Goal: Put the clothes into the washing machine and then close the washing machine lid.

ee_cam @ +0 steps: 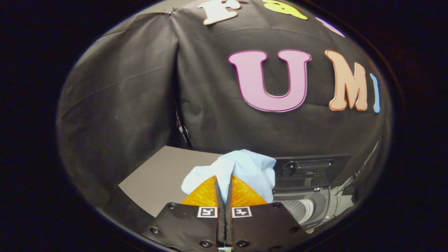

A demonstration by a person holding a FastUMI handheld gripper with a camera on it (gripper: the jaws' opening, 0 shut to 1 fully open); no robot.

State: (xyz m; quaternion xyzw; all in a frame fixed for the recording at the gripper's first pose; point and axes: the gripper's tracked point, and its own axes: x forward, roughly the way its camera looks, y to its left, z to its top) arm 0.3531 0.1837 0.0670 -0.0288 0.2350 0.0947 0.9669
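While pale cloth point(245, 168) is pinched by clenched jaws, washing machine point(308, 199) lies aside; loose fold possibly snagged on rim.

I see my tool point(224, 182) pinched tight on a light blue cloth point(241, 168), both fingers pressed together with the fabric bunched up above the tips. Just beyond it to the right sits the washing machine point(308, 199), lid point(309, 171) raised, drum open. A grey tabletop point(161, 178) lies behind left.
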